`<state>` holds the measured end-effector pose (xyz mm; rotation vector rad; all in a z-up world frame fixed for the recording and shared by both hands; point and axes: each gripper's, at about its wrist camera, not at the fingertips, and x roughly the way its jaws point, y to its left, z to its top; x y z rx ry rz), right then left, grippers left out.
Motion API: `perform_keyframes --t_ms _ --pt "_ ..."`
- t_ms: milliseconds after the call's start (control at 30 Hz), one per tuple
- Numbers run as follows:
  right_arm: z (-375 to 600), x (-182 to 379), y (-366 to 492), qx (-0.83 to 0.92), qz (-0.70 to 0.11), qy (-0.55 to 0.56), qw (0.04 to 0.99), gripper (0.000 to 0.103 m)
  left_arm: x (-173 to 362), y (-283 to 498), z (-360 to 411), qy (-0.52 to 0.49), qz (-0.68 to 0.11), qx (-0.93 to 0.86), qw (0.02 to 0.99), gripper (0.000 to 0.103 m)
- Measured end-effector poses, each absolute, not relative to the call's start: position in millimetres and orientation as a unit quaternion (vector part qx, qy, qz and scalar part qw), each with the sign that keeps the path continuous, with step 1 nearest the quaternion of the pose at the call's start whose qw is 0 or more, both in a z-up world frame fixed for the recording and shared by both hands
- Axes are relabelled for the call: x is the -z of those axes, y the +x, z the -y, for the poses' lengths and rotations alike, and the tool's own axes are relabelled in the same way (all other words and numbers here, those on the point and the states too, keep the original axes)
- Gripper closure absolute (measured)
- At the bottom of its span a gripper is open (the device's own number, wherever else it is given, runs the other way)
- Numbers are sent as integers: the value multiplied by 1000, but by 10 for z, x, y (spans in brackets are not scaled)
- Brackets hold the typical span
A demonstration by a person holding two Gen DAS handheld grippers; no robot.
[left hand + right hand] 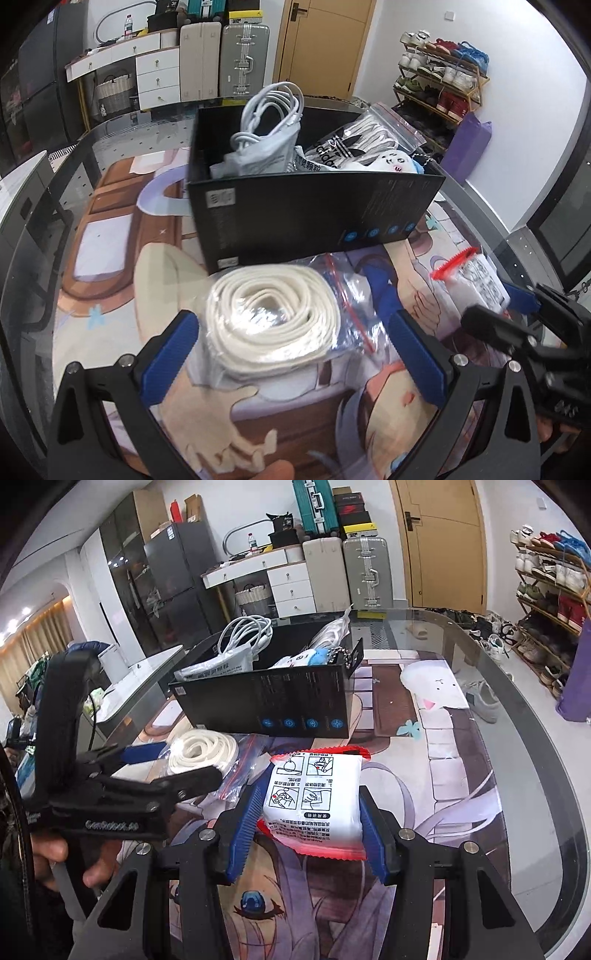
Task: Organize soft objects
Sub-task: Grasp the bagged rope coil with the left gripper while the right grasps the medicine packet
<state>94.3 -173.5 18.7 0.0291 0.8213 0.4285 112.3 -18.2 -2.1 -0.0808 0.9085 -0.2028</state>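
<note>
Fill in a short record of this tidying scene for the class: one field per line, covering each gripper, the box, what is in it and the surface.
left gripper: open, fingers either side of a bagged coil of white strap, no visible squeeze
right gripper: shut on a white packet with red edges
box: black, open-topped, behind both items
box contents: white cable, grey pouch, bagged laces, small plush
surface: glass table over a cartoon mat
</note>
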Motion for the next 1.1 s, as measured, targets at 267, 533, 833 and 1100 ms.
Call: perform_keyframes --t_ms 267,533,833,1100 --pt "1744 -146 953 -222 -403 18 888 50 126 1185 310 1 -453 66 889 0" --pt "1724 -158 984 -231 -400 20 886 50 141 1192 394 20 -450 62 891 9" --pt "1772 -158 967 -227 -400 24 888 50 66 1082 451 32 -427 96 899 42" --pt "1781 -201 942 -228 -395 24 890 50 21 970 353 7 -419 101 902 47"
